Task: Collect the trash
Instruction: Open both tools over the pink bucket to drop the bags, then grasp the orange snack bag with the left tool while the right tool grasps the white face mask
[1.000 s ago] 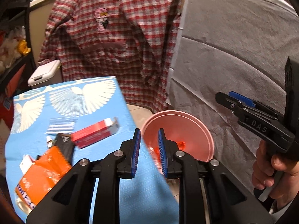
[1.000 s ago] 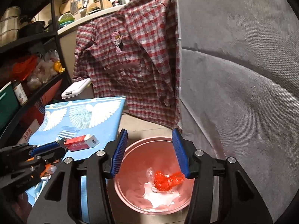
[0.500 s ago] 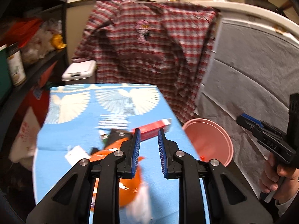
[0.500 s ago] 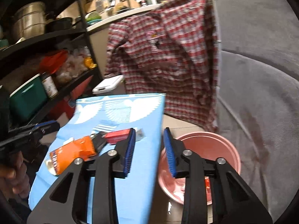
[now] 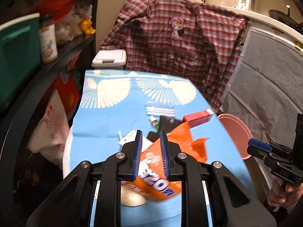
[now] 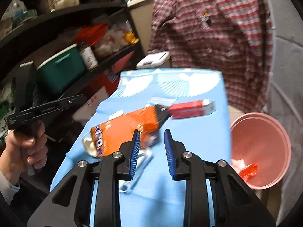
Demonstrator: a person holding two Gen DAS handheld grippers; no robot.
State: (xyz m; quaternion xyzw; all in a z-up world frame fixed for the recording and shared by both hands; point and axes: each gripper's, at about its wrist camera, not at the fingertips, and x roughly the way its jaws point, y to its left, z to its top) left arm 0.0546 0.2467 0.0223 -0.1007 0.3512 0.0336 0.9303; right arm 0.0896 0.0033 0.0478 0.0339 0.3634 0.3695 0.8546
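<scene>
Left wrist view puts the orange wrapper [image 5: 166, 162] just beyond my left tongs [image 5: 151, 155], jaws narrowly parted and empty. My right tongs [image 6: 152, 154] hover nearby, also gripping nothing. I judge it light, crinkly and slippery; I'd pinch its torn upper flap, then carry it to the pink basin [image 6: 265, 132].

The snack bag [image 5: 162, 162] lies on the desk [image 5: 106, 121] under the left fingers [image 5: 137, 151] (box [image 5: 197, 117] beyond); the basin [image 6: 265, 143] sits right of the right fingers [image 6: 168, 151].
</scene>
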